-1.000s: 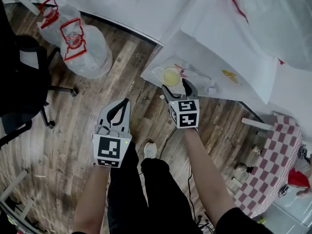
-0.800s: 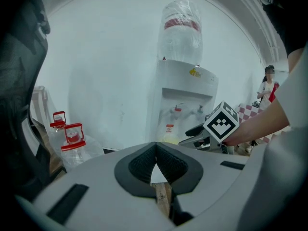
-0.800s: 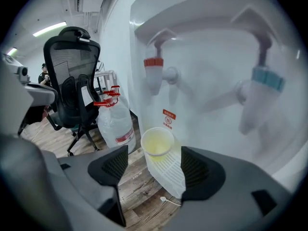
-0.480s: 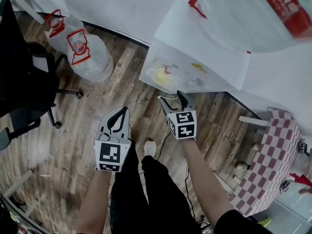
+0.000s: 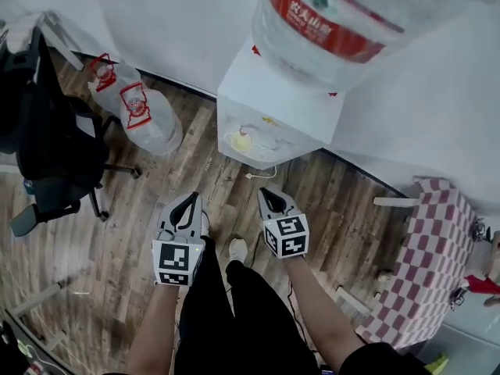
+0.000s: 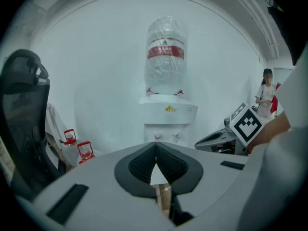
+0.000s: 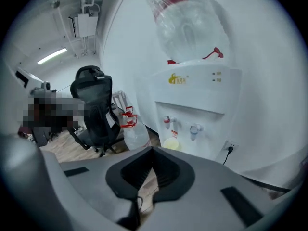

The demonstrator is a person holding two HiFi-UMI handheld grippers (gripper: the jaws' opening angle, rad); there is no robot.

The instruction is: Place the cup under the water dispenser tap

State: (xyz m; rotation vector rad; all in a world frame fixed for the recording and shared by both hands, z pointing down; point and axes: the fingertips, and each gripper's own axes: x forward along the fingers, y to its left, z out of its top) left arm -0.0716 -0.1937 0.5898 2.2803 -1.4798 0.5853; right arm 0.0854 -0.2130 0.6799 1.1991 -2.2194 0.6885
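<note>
Looking steeply down, the head view shows a white water dispenser (image 5: 273, 92) against a white wall, with a big clear bottle (image 5: 328, 14) upended on top. Two clear jugs (image 5: 144, 116) with red handles lie on the wooden floor (image 5: 101, 272) to its left, and a black office chair (image 5: 47, 147) stands further left. A red-and-white checked cloth (image 5: 437, 264) is at the right. A thin cord (image 5: 262, 175) trails on the planks between the dispenser and the two claws.

The yellow cup (image 5: 241, 141) stands in the dispenser's recess, below the red tap (image 7: 167, 121) and left of the blue tap (image 7: 195, 128). It is upright, long axis vertical, open mouth facing up.

Both claws are well apart from the cup and point toward the dispenser. The left gripper (image 5: 190, 199) has its jaws pressed together on nothing. The right gripper (image 5: 264, 194) has just been closing, and its jaws meet with nothing between them.
</note>
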